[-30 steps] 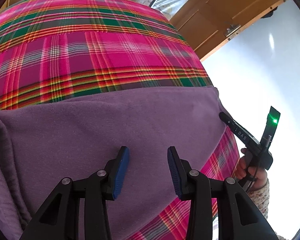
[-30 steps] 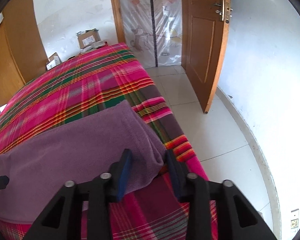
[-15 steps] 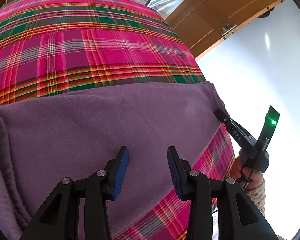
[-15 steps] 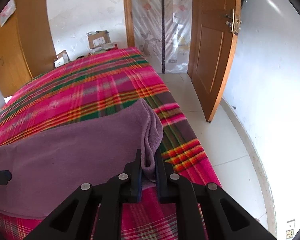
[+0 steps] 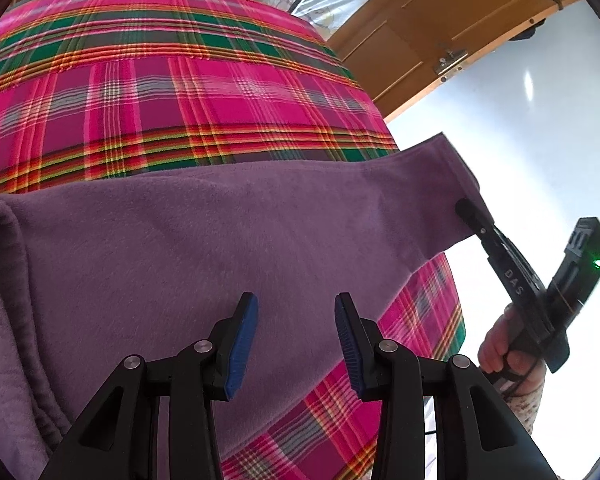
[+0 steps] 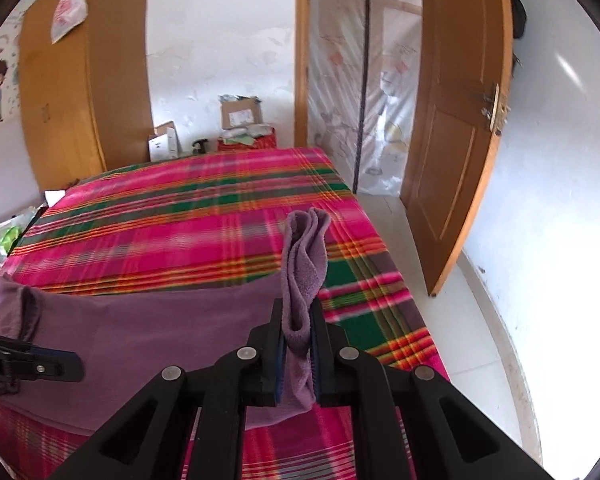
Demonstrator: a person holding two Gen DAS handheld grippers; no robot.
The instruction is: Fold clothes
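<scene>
Plaid bed cover (image 5: 228, 92) fills the frame 9 to 2 o'clock; flat, grippy, good fold surface. Purple fleece garment (image 5: 188, 240) lies across its near edge, 8 to 3 o'clock in the left wrist view, right end lifted clear of the cover. Looks soft, limp and light, and the nap should give the pads plenty of bite. It will probably sag and drag, so I'd take it at corners or hems, not mid-panel.

Right gripper (image 6: 296, 354): jaws have just been closing and now pinch the bunched end of the garment, with doubled layers standing up toward 12 o'clock.

Left gripper (image 5: 296, 344): jaws apart, nothing between them, poised above the fleece body. Best hold: near hem at 7 o'clock.
</scene>
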